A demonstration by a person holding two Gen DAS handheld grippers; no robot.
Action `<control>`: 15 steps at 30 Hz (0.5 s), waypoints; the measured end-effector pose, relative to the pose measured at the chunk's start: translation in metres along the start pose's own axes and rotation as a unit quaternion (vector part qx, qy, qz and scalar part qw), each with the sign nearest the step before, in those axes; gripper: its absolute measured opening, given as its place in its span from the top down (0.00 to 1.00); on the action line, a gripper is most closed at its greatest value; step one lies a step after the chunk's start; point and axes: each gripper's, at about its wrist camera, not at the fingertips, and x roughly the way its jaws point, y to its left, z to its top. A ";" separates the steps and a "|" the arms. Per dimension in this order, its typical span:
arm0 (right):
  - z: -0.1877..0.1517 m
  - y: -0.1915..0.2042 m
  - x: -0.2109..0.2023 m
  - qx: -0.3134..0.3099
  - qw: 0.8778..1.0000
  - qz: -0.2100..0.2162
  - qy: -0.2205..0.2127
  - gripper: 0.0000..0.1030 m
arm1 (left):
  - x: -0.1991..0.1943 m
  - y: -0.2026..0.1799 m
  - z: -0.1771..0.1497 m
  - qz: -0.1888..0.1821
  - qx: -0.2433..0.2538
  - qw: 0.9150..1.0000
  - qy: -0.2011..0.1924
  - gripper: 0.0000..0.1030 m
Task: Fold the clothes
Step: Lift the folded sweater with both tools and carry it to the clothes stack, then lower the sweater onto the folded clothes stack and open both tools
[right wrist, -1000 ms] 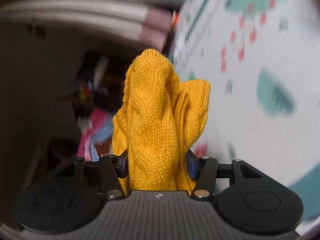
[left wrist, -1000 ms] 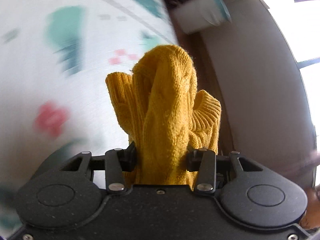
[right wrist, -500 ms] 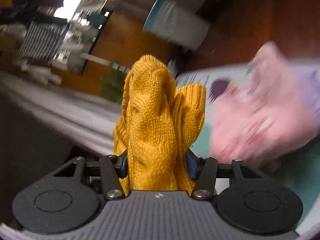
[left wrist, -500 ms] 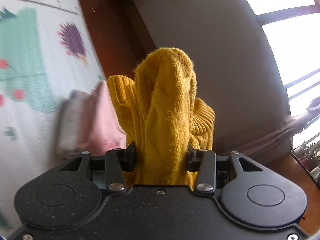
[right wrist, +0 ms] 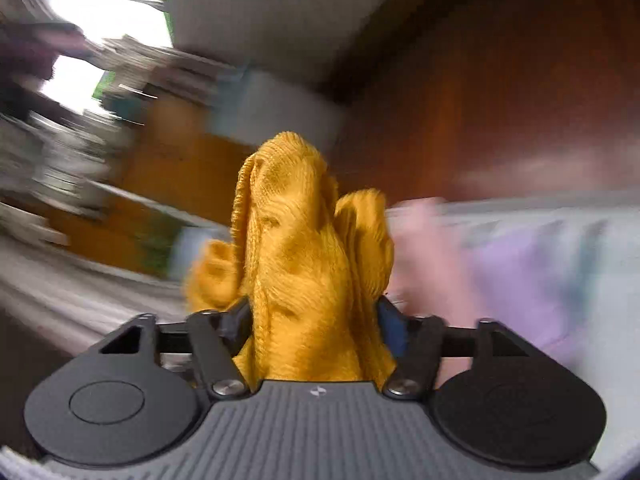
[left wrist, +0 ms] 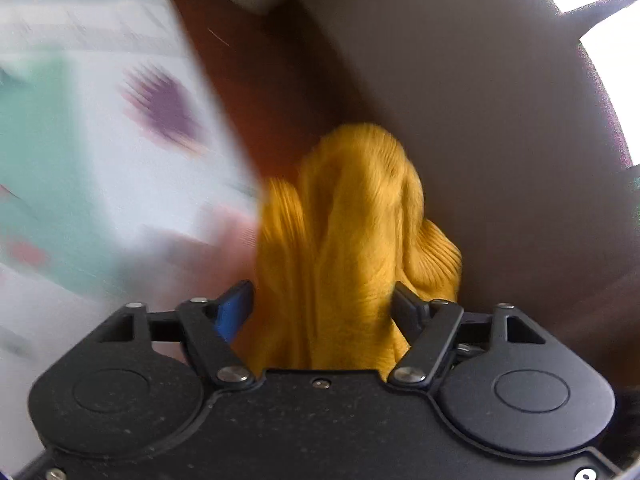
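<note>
The yellow sweater stood bunched up between the fingers of my left tongs, which were clamped on a thick wad of its knit. Another wad of the same sweater was pinched in my right tongs, the fabric spilling over both sides. Everything behind was blurred. To the left of the left tongs lay a pale patterned mat, with brown floor beside it. Past the right tongs, pink and lilac clothes lay on the mat.
</note>
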 end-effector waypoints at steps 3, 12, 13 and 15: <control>-0.003 -0.013 -0.008 0.009 0.999 -0.029 -0.038 0.35 | -0.011 -0.006 -0.017 0.045 0.083 0.995 -0.026 0.30; -0.022 0.059 -0.017 -0.332 0.938 -0.037 -0.094 0.44 | -0.025 -0.052 -0.056 0.068 0.279 0.951 -0.112 0.30; -0.022 0.061 -0.008 -0.344 0.934 -0.040 -0.088 0.45 | -0.018 -0.062 -0.058 0.070 0.300 0.945 -0.107 0.30; -0.022 0.065 0.011 -0.366 0.926 -0.049 -0.075 0.45 | 0.002 -0.073 -0.065 0.091 0.352 0.927 -0.094 0.30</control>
